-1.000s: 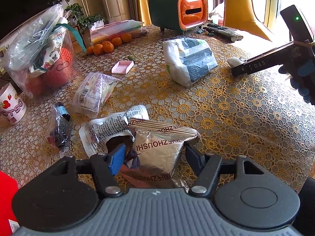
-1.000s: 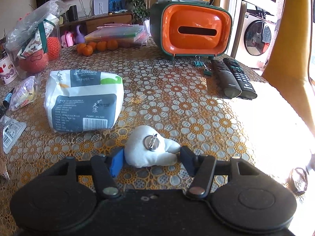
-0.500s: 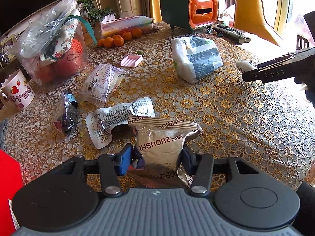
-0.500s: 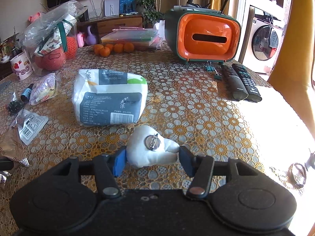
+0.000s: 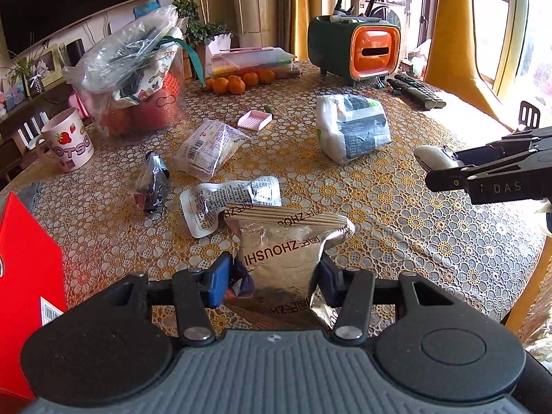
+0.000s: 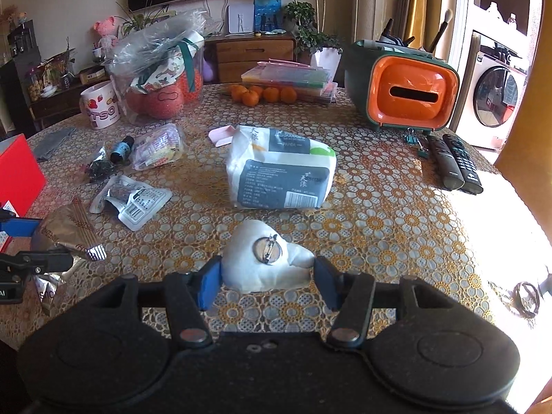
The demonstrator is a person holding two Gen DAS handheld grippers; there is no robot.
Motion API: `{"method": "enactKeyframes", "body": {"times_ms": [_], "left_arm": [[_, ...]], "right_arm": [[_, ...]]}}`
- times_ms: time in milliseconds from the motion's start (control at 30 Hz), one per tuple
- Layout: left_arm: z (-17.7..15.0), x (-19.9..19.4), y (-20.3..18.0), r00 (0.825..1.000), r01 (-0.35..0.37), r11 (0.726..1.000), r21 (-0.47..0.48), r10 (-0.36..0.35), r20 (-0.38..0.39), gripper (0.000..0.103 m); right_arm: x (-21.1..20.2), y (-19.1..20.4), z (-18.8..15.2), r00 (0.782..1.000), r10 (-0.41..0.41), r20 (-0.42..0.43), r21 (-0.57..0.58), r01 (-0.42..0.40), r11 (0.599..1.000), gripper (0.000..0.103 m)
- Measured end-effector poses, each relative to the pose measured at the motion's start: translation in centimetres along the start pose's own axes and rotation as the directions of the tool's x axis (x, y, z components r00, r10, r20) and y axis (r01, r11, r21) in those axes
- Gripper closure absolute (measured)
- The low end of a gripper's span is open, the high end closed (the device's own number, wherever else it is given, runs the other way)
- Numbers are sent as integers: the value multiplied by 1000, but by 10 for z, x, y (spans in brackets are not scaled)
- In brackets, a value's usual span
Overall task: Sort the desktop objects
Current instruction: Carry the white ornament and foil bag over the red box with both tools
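My left gripper (image 5: 272, 284) is shut on a silver foil snack bag (image 5: 286, 252) printed ZHOUSHI and holds it above the table near its front edge. The bag also shows in the right wrist view (image 6: 65, 234). My right gripper (image 6: 265, 284) is shut on a white plush brooch (image 6: 265, 258) with a round metal pin back, lifted a little off the table. From the left wrist view the right gripper (image 5: 445, 172) reaches in from the right with the brooch (image 5: 433, 157) at its tip.
On the gold lace tablecloth (image 5: 396, 207) lie a white tissue pack (image 6: 281, 172), a flat printed pouch (image 5: 231, 200), a clear snack bag (image 5: 207, 148), a small dark bottle (image 5: 151, 179), a pink tray (image 5: 254, 119), oranges (image 6: 264, 95), two remotes (image 6: 455, 164), a mug (image 5: 69, 145), an orange-green organiser (image 6: 402, 86) and a red box (image 5: 24, 276).
Both grippers have risen and pulled back with their loads, so more of the table shows. The left jaws closed tighter on the foil bag.
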State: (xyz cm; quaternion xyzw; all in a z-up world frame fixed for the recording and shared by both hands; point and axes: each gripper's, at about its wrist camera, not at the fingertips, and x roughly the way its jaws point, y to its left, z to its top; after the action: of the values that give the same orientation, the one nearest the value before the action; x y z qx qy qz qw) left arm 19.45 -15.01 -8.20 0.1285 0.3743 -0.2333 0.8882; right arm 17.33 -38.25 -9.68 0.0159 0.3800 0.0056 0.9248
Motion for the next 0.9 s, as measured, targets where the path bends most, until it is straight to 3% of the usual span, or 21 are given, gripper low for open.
{"method": "enactKeyframes", "body": {"times_ms": [400,900], "left_arm": [[-11,-62,25,997,-41,993,-107,48,62,52],[-28,-133,87,972,-171,953,-251,205,117,52]], "right_arm": [[-45,63,5,996,91,13,-86,-89,992,47],[-80,164,32,984,153,86,-227,-131,965,47]]}}
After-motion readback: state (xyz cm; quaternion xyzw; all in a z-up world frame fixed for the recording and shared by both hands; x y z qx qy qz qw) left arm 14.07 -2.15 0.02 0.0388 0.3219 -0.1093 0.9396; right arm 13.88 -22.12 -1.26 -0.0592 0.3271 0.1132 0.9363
